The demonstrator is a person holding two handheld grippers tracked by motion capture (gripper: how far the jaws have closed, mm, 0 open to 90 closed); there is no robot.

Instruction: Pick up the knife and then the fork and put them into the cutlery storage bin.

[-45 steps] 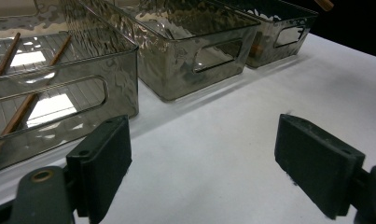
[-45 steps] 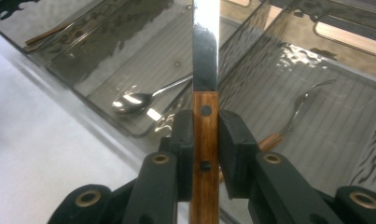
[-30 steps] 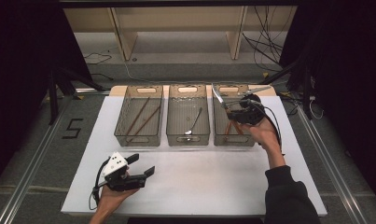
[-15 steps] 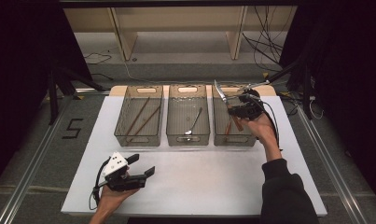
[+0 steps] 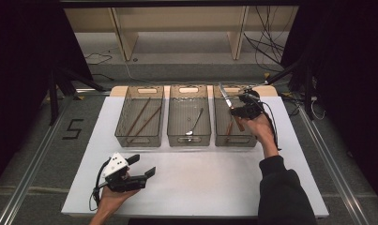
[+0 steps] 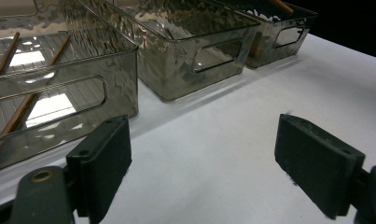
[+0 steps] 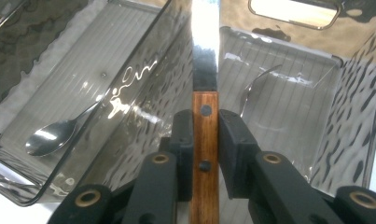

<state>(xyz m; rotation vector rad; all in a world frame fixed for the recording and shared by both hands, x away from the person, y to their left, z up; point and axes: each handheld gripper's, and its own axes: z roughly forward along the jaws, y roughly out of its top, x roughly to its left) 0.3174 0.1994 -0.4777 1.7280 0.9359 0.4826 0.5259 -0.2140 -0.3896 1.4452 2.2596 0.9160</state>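
My right gripper is shut on the wooden handle of a knife. It holds the knife over the right clear bin, with the steel blade pointing up and away. A brown-handled item lies inside that bin. The middle bin holds a spoon. The left bin holds two chopsticks. My left gripper rests low at the table's front left, open and holding nothing.
The three bins stand in a row at the back of the white table top. Wooden shelving legs and cables lie on the floor beyond the table. A "5" marking is on the floor to the left.
The right hand has shifted slightly above the right bin, still gripping the knife. The left gripper has not moved.
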